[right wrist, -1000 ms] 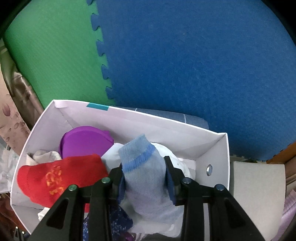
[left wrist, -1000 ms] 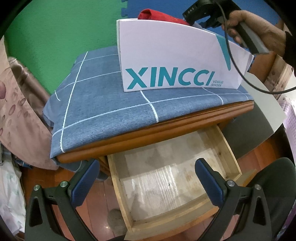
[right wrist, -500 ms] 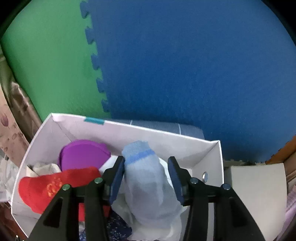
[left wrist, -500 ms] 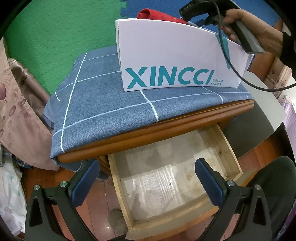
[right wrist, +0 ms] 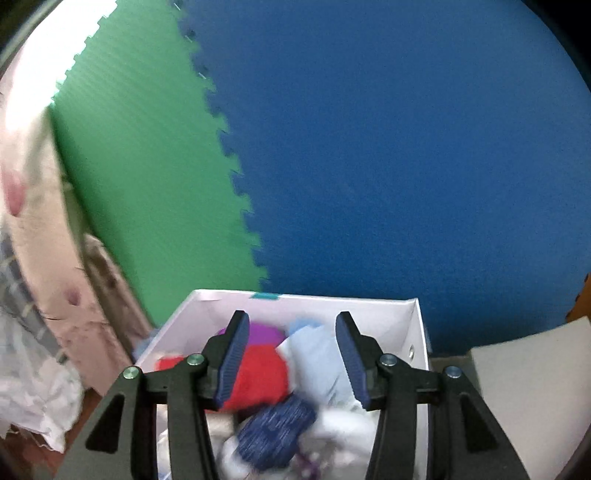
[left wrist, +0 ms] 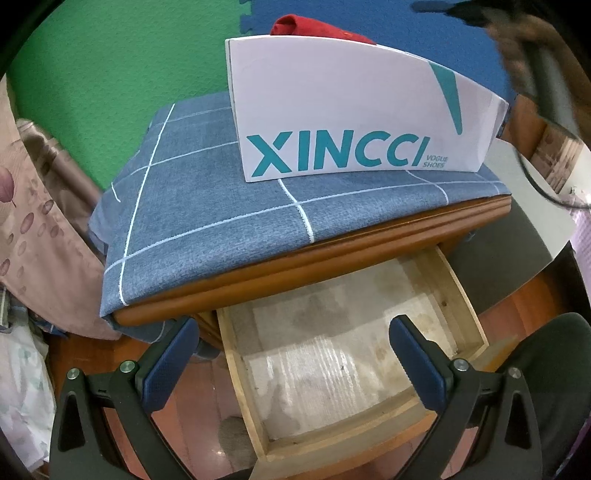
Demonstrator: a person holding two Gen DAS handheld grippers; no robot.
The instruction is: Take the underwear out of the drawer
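Observation:
The wooden drawer stands pulled out under the nightstand, its lined bottom bare. My left gripper hangs open and empty above the drawer's front. A white XINCCI shoebox sits on the nightstand's blue checked cloth, with a red garment showing over its rim. My right gripper is open and empty above the box. The light blue garment lies in the box beside red, purple, dark blue and white pieces.
Green and blue foam mats cover the wall behind. A pink floral curtain hangs at the left. A grey board leans right of the nightstand. A dark chair seat stands at the lower right.
My right gripper opened, let the light blue garment drop into the box, then rose and drew back. My left gripper stayed still over the drawer.

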